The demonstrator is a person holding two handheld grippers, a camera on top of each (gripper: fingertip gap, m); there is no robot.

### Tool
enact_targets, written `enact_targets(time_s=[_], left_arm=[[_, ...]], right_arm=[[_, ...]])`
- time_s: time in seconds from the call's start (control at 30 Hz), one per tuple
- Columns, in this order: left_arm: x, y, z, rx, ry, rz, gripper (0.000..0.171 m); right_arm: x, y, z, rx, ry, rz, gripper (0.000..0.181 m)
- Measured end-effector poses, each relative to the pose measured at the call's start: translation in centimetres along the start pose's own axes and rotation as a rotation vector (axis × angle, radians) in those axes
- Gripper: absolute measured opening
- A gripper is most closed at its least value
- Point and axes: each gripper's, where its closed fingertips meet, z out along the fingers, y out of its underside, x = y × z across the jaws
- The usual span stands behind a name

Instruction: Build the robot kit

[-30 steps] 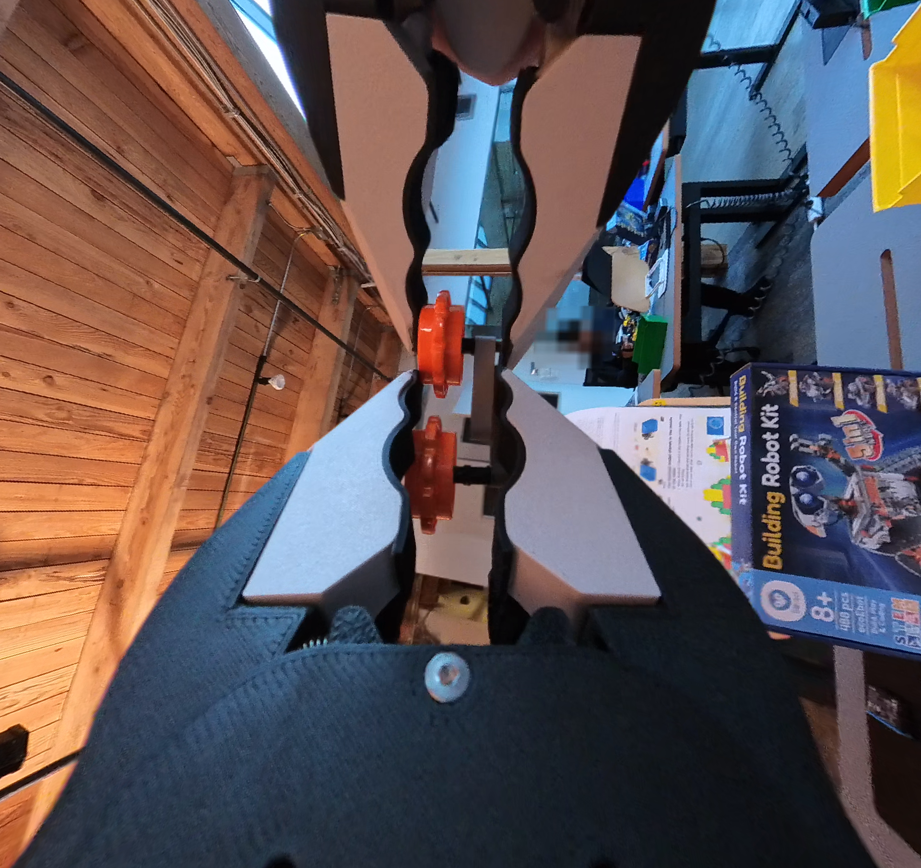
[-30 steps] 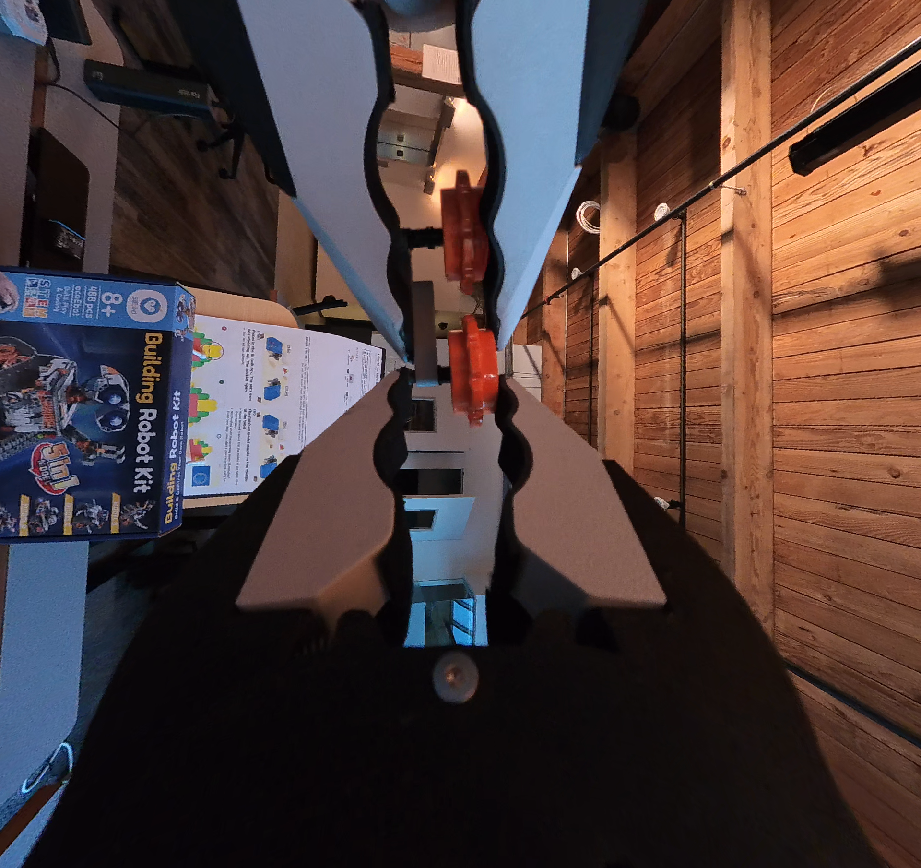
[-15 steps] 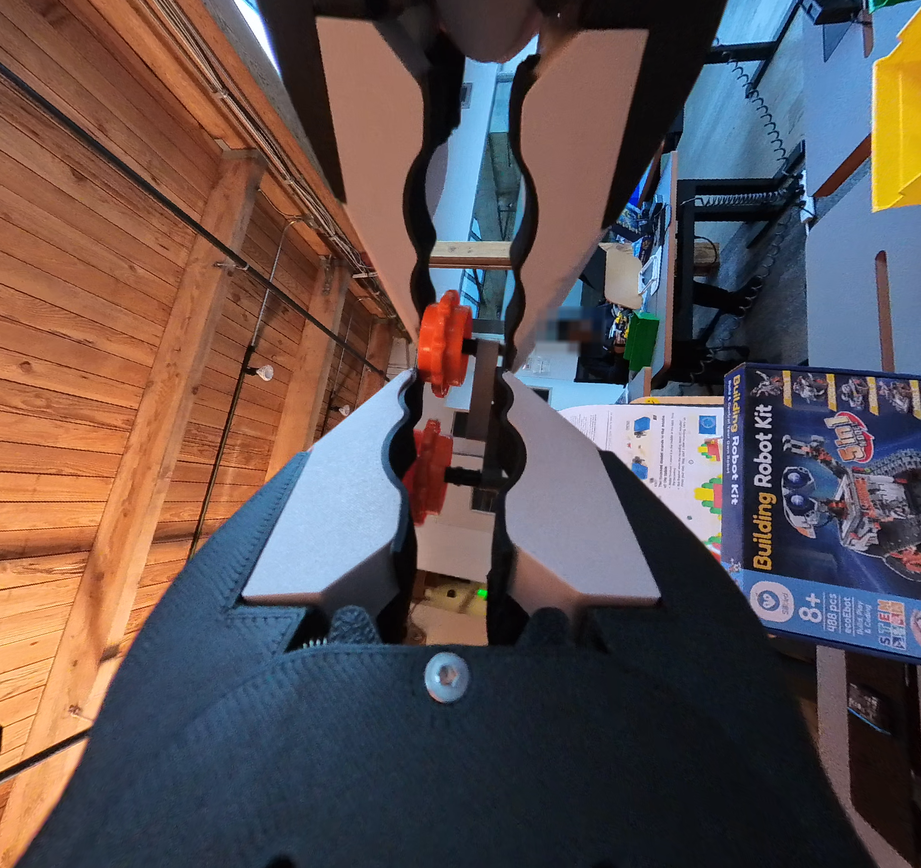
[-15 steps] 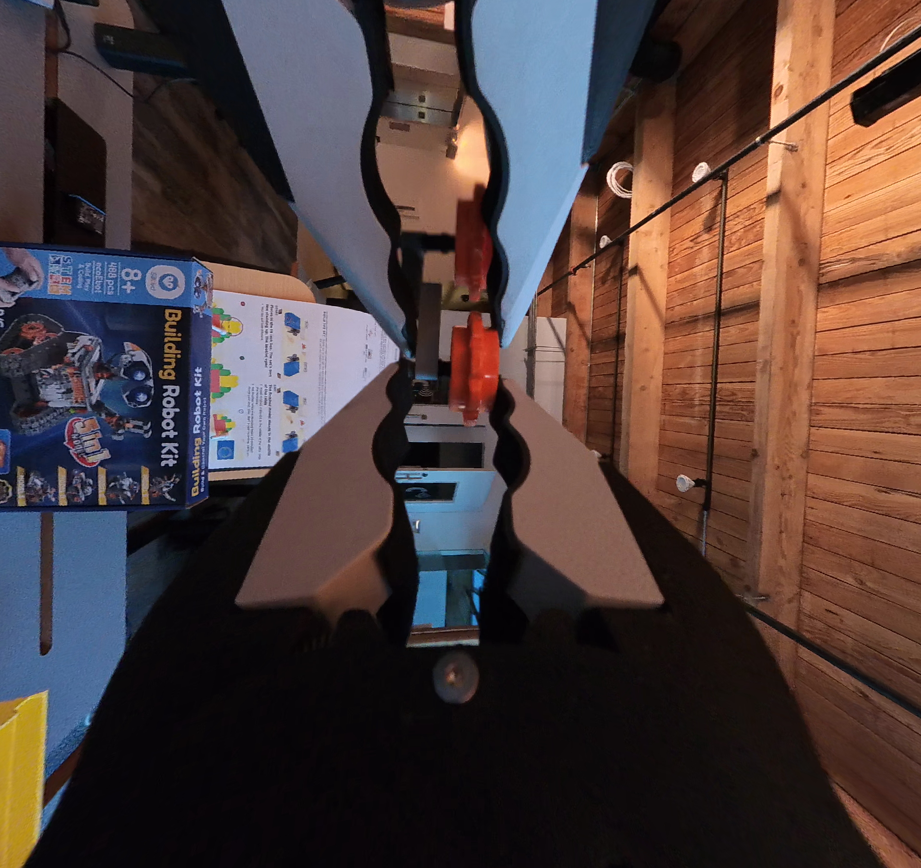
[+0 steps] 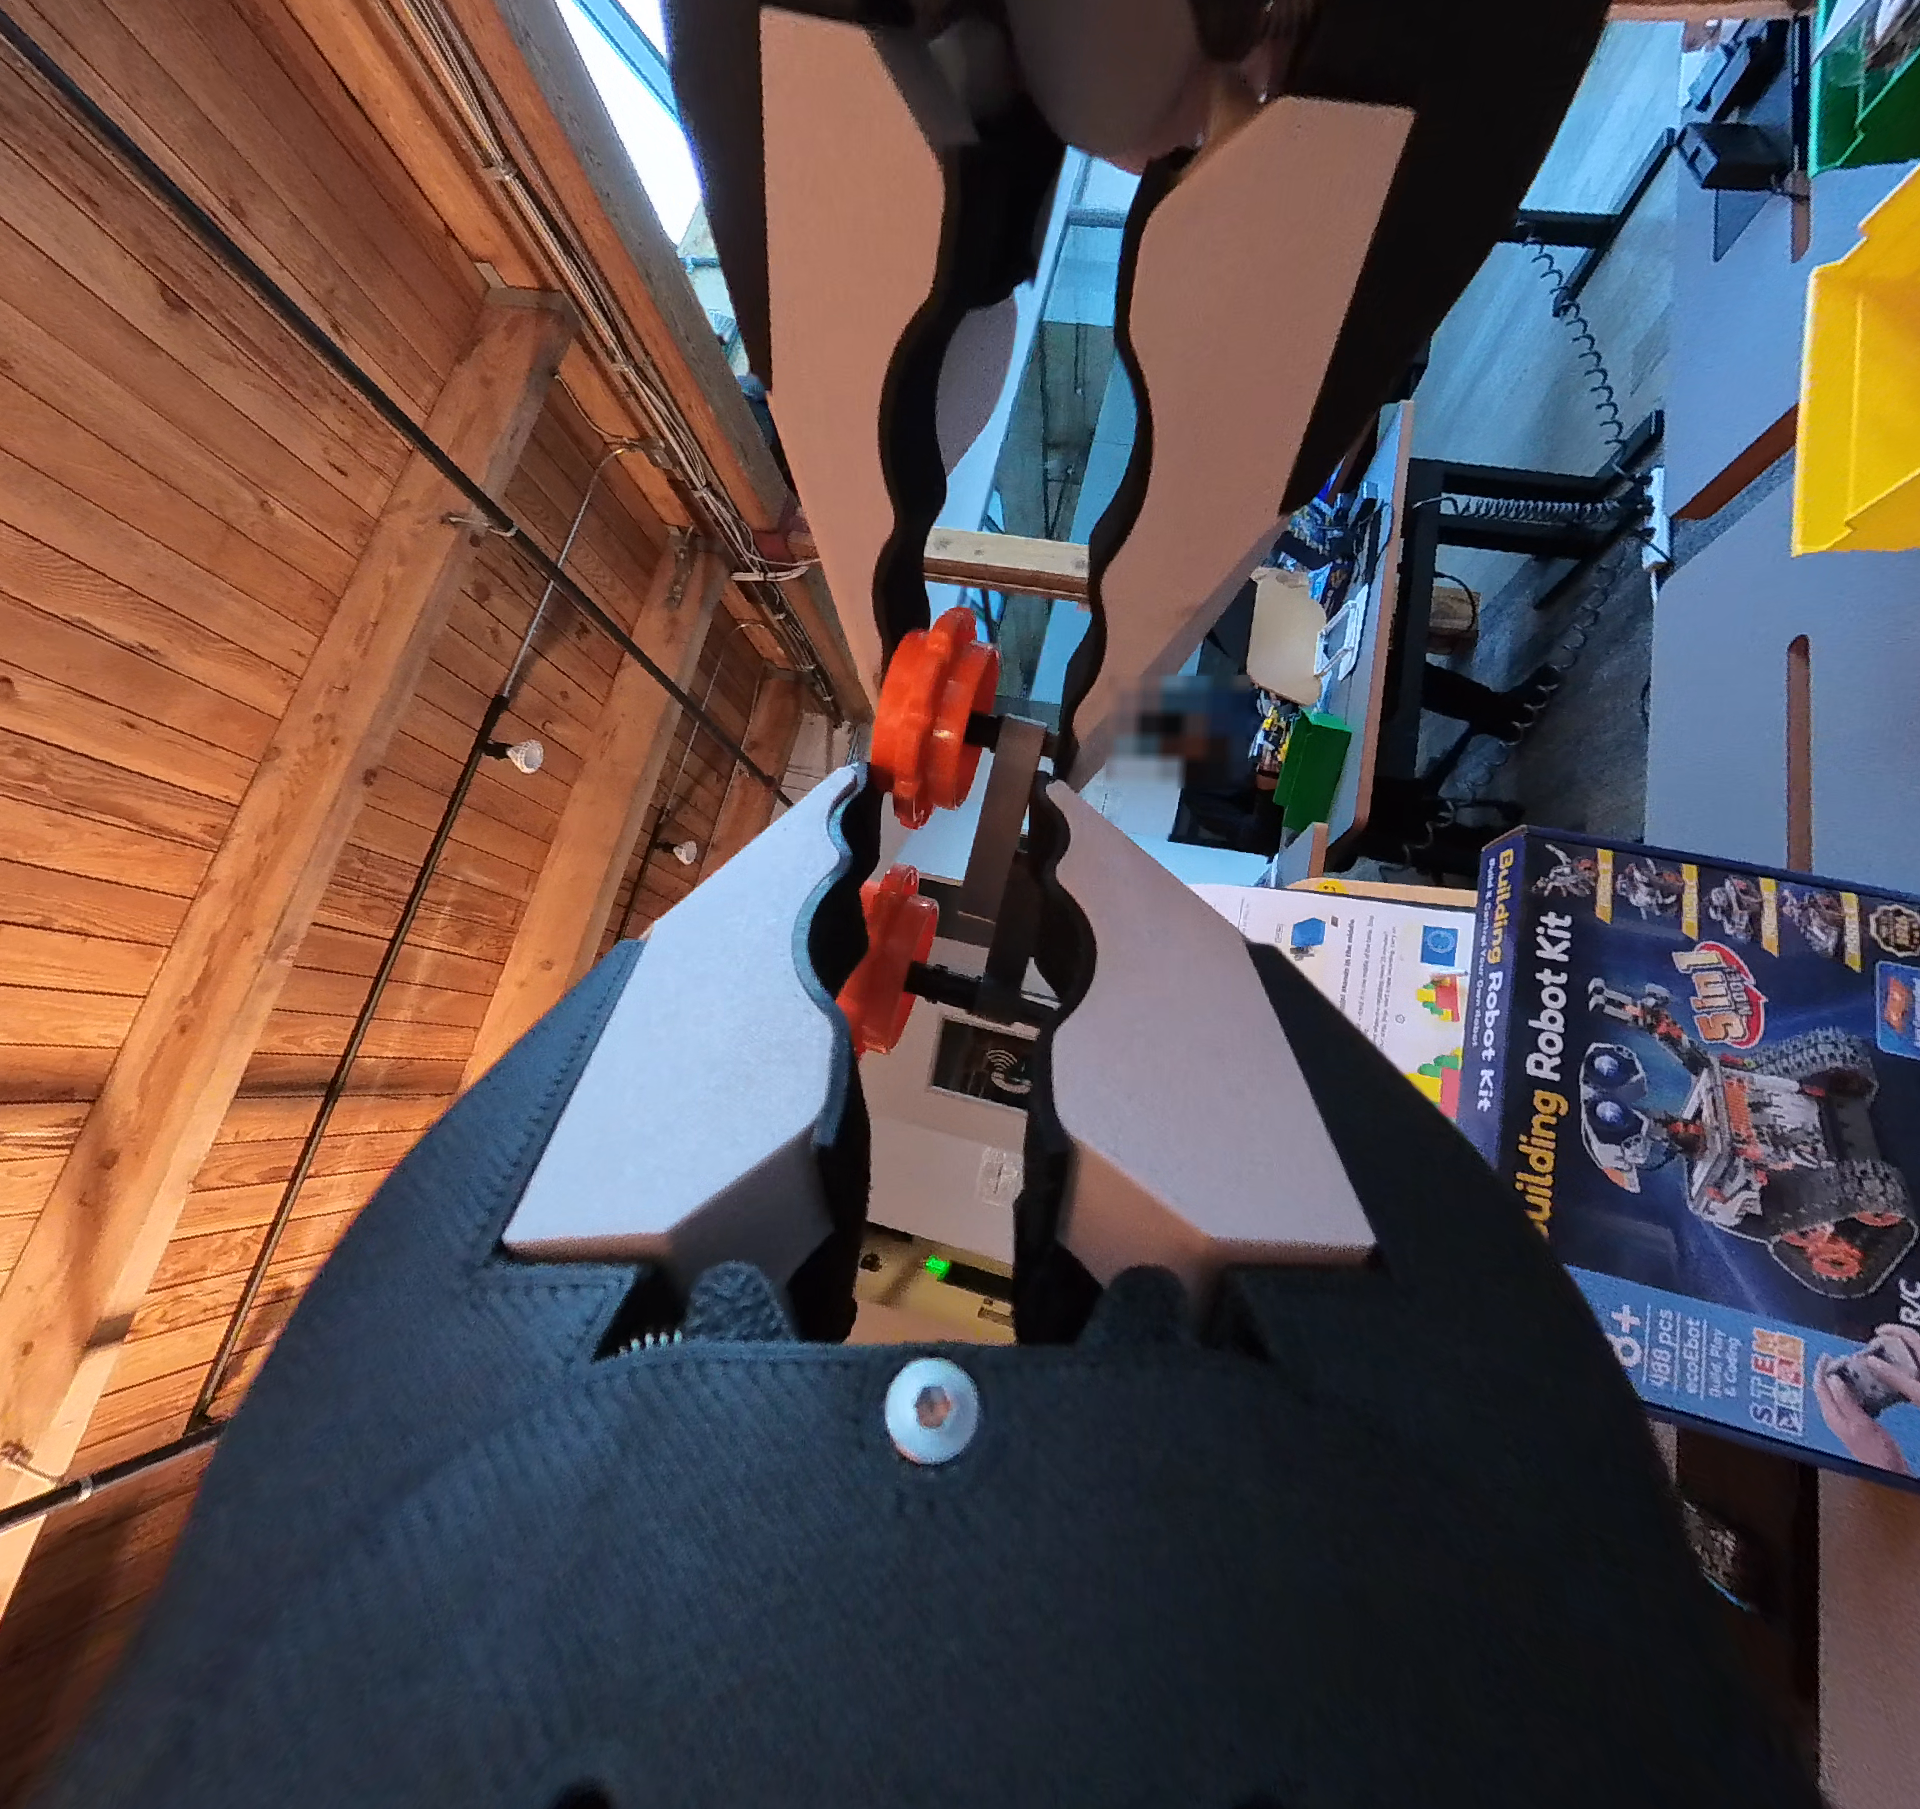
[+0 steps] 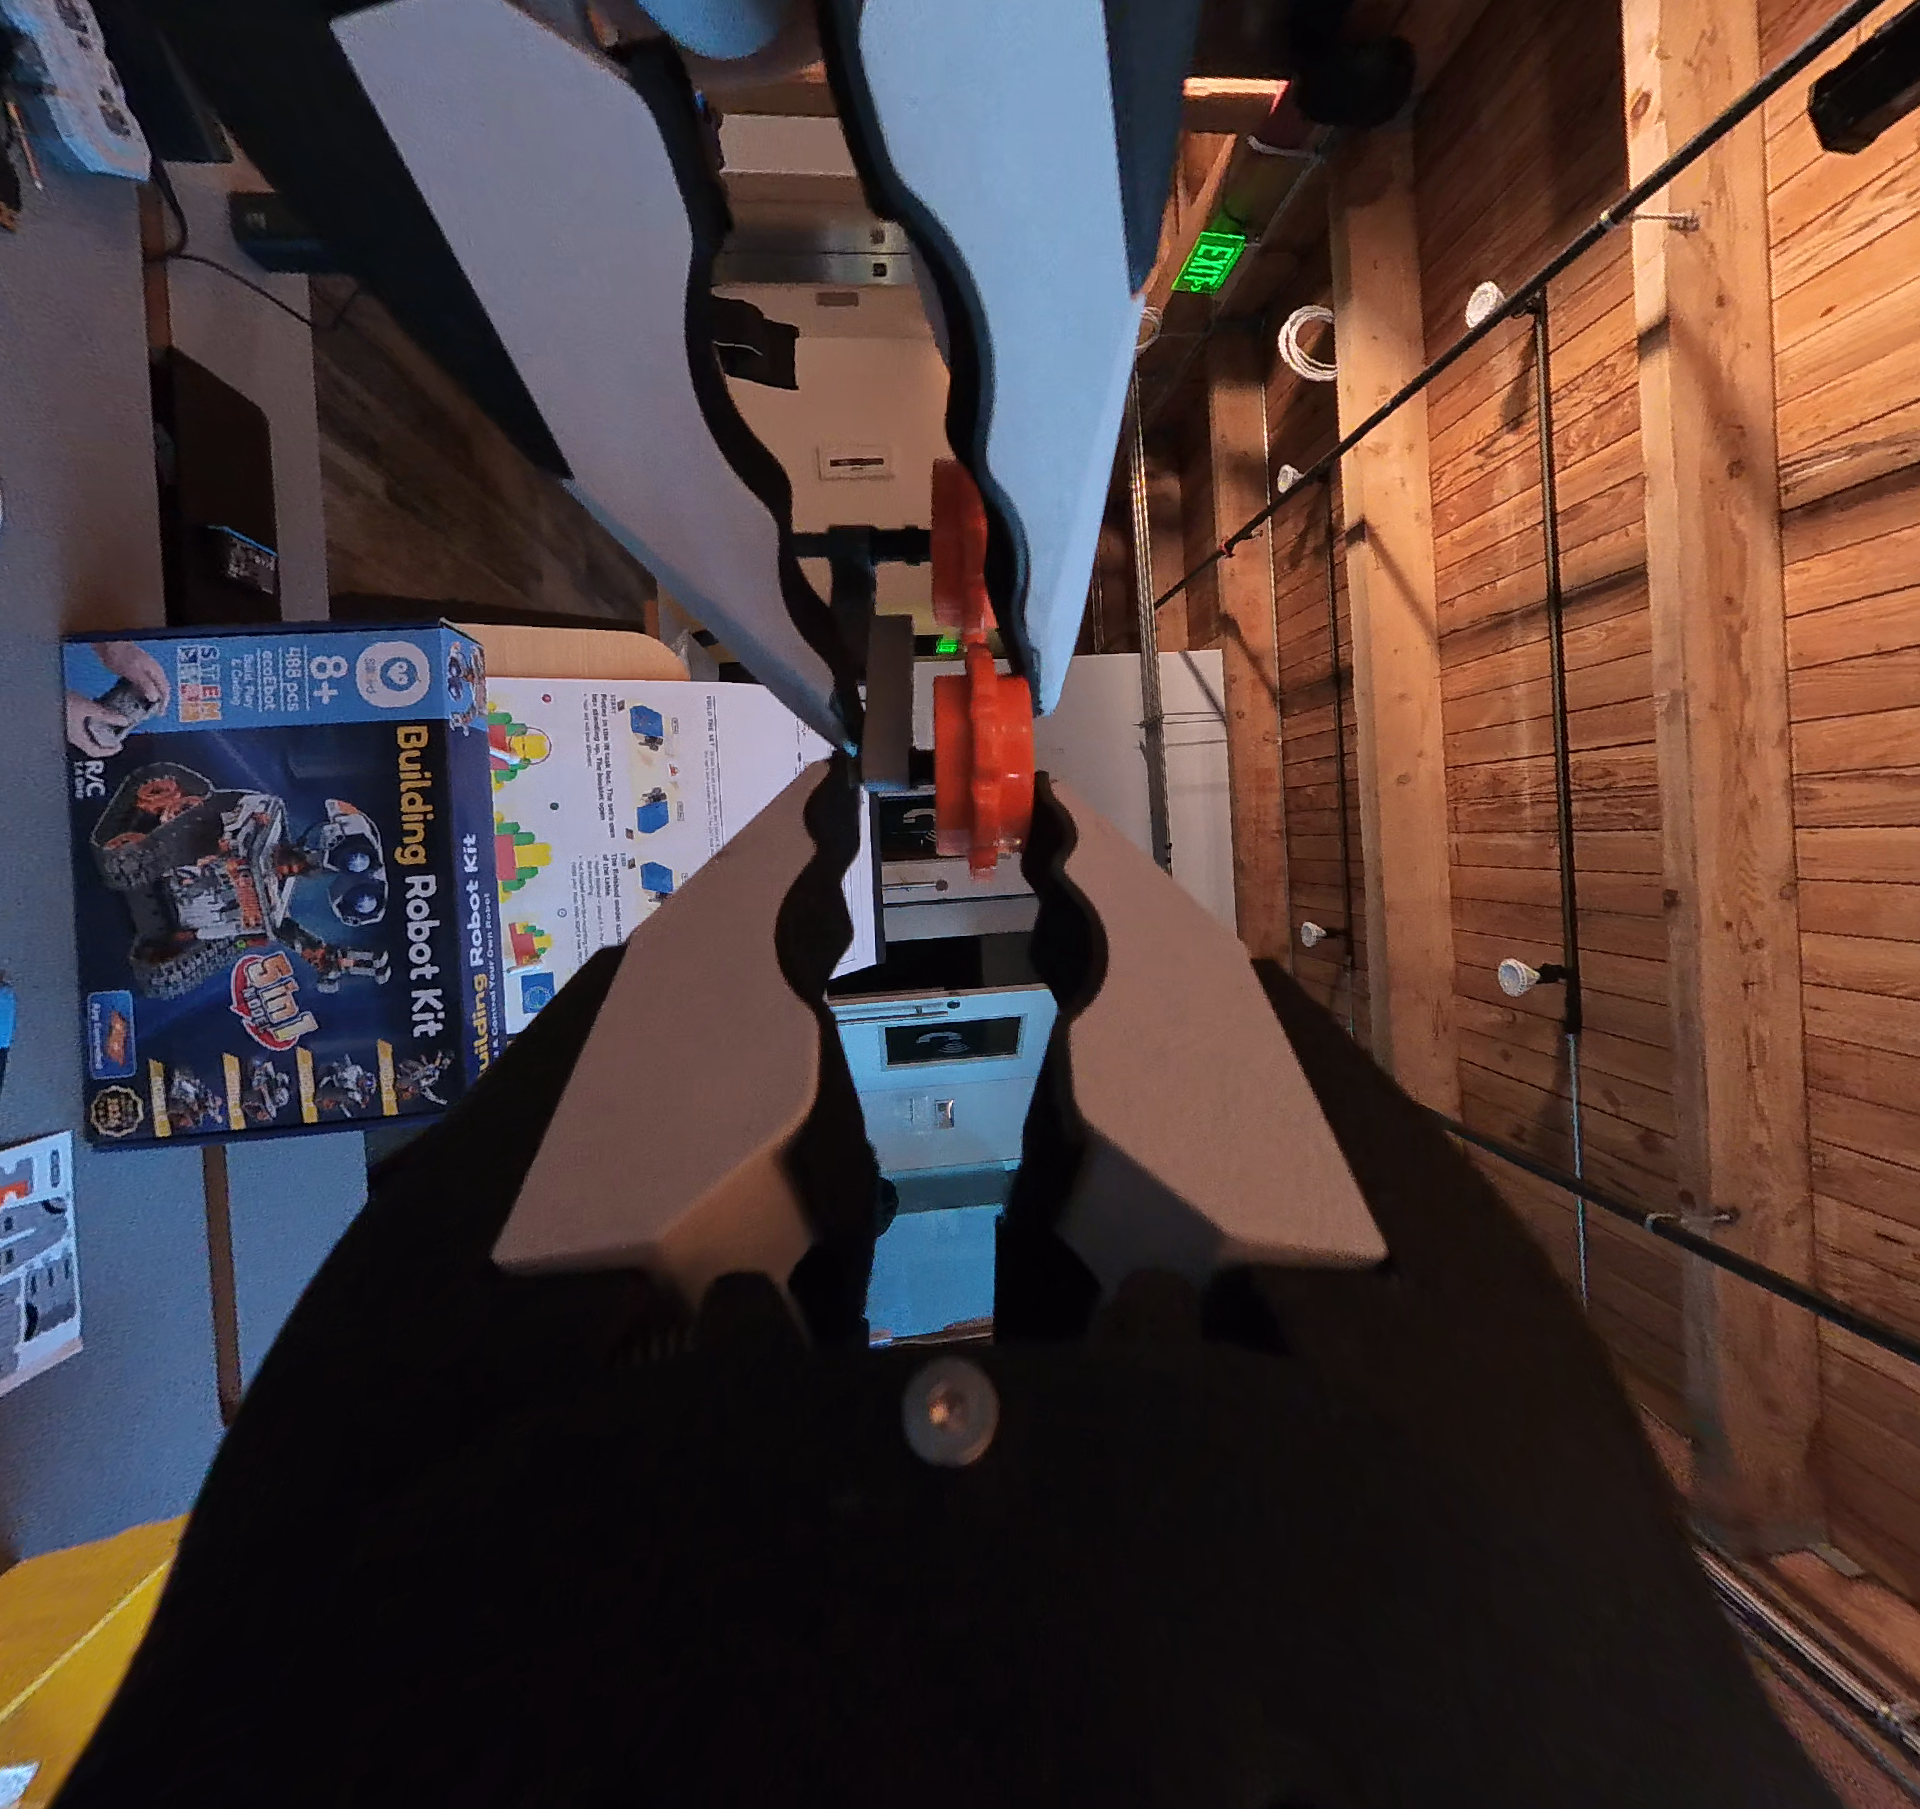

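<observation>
**Desk:** What's put together so far, as you see it?

**Operator:** I've got one small gear piece, held in the air between both tools. It's a grey beam (image 5: 1003, 824) with two orange gears on short black pins (image 5: 951, 980). One gear (image 5: 935, 715) is at the far end and the other gear (image 5: 883, 970) is nearer my left camera. Both gears sit on the same side of the beam and look fully pushed on. I can't tell whether their teeth mesh. No loose parts show in either view.

**Desk:** And the jaws?

**Operator:** My left gripper (image 5: 951, 783) is narrow. Its wavy pads pinch across the near gear on one side and the beam on the other. My right gripper (image 6: 935, 772) is narrow too. It holds the opposite end the same way, with its gear (image 6: 982, 772) against one pad.

**Desk:** How are the tools posed?

**Operator:** They're pointed straight at each other, tips almost touching and rolled over sideways, so the room looks tipped in both views. They're raised well clear of the table (image 5: 1745, 616). The toy box (image 5: 1704, 1136), a printed sheet (image 5: 1371, 970) and a yellow bin (image 5: 1860, 388) lie there. A wooden plank wall (image 5: 260, 616) fills the other side.
</observation>
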Motion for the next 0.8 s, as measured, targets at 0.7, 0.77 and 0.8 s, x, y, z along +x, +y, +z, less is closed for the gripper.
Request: enact_targets(time_s=[0.7, 0.77, 0.8], left_arm=[[-3.2, 1.8, -5.0, 0.267, 0.059, -1.009, 0.044], [-1.7, 2.0, -4.8, 0.353, 0.18, -1.194, 0.053], [-1.0, 2.2, -4.7, 0.393, 0.235, -1.276, 0.054]], right_arm=[[0.9, 1.0, -0.9, -0.016, 0.104, -0.065, 0.031], [0.5, 0.7, -1.0, -0.002, 0.107, -0.088, 0.031], [0.3, 0.5, -1.0, 0.004, 0.117, -0.113, 0.031]])
